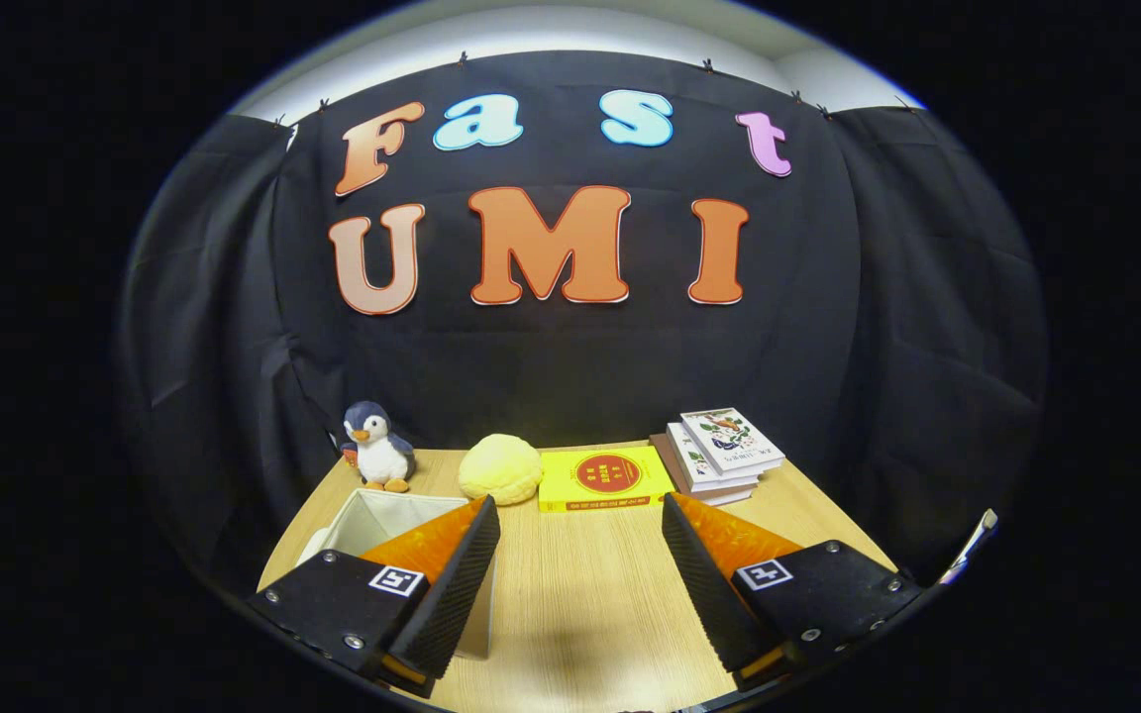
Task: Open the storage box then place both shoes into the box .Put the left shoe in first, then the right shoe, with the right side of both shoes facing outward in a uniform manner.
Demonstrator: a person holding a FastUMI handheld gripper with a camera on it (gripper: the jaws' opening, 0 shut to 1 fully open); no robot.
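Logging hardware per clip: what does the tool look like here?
The tool has two wedge-shaped fingers with black ribbed pads, translucent orange bodies and black plates fixed with silver screws. Each plate carries a small square black-and-white marker. No cables are visible.

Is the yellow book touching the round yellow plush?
Apart: the gripper view shows a sliver of table between the yellow book and the plush.

Yellow book (605, 478) with red disc, cream plush bun (500, 468), grey-white penguin (378, 449).
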